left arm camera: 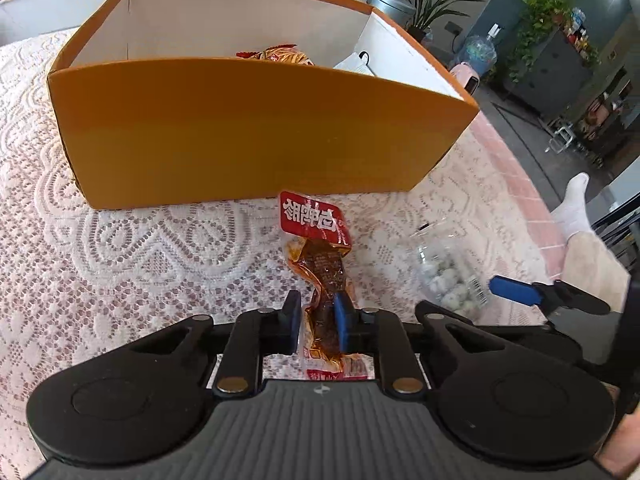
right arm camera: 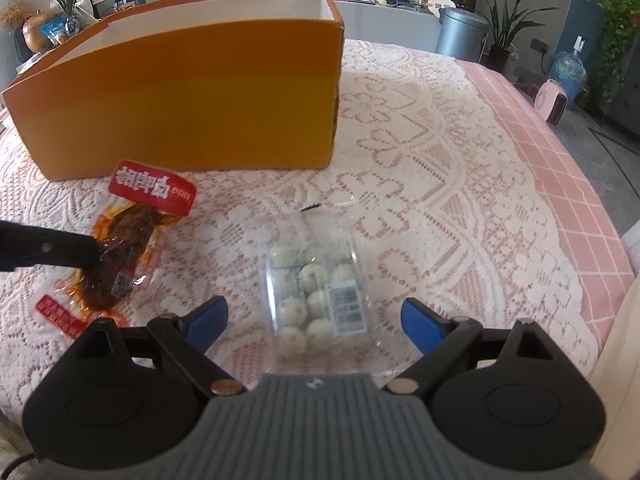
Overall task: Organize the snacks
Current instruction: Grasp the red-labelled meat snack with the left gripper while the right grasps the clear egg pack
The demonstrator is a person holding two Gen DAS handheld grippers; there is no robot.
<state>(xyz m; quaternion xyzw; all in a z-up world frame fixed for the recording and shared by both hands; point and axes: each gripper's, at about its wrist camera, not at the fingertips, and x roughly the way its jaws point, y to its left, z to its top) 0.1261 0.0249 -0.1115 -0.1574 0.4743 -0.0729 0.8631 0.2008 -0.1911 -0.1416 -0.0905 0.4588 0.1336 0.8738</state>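
Note:
A red-and-brown snack packet (left arm camera: 316,224) lies lengthwise on the lace cloth in front of the orange box (left arm camera: 240,132). My left gripper (left arm camera: 318,320) is shut on the packet's near half, its blue pads pinching the crumpled wrapper. The right wrist view shows the same packet (right arm camera: 132,232) with a black left finger (right arm camera: 48,250) against it. My right gripper (right arm camera: 314,312) is open, its fingers wide apart on either side of a clear pack of white balls (right arm camera: 316,280) on the cloth. Inside the box lie a gold-red packet (left arm camera: 280,56) and a white item (left arm camera: 356,66).
The orange box (right arm camera: 180,100) is open-topped and tall, just beyond both snacks. The lace-covered table (right arm camera: 440,160) ends to the right in a pink checked border (right arm camera: 560,184). A person's leg in a white sock (left arm camera: 572,208) is beside that edge.

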